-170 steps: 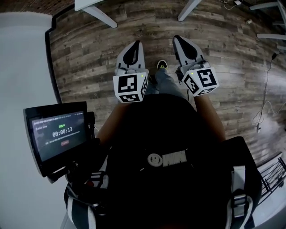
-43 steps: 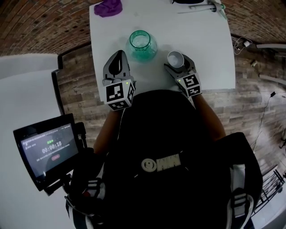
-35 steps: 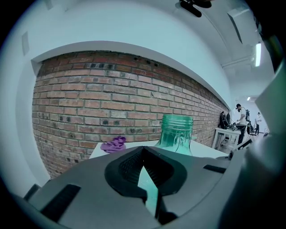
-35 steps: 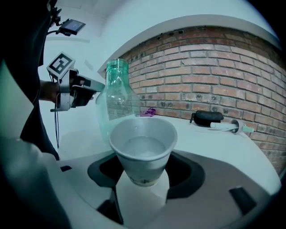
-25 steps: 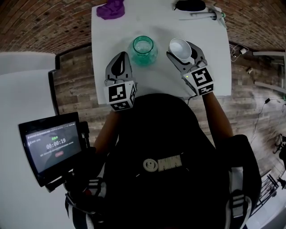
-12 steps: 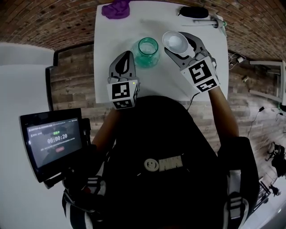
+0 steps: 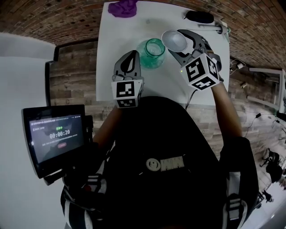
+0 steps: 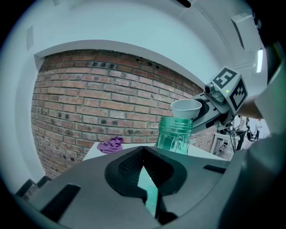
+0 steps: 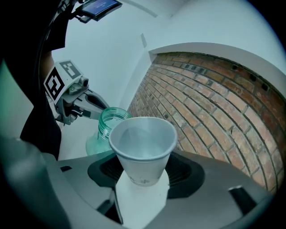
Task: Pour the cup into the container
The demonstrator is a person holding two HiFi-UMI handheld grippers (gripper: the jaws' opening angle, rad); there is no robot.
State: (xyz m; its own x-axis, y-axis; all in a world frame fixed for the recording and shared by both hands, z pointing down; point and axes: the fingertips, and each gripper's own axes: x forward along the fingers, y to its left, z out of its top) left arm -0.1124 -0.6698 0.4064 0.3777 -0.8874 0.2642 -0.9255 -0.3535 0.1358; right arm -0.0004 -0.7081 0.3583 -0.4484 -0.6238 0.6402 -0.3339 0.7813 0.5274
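Head view, roughly midway: cup held above surface in grasping right tongs, upright just beside jar mouth, left tongs clenched empty nearby, tipping and pouring yet to do.

Can't tell what's in the cup from the right gripper view, and its base is tucked between the jaws of the right gripper. In the left gripper view the bottom of the green jar is hidden behind the body of the left gripper, and in the head view the purple cloth gets clipped by the top edge. The dark thing at the upper right of the table is too small to make out, same for the print on the screen at the left.
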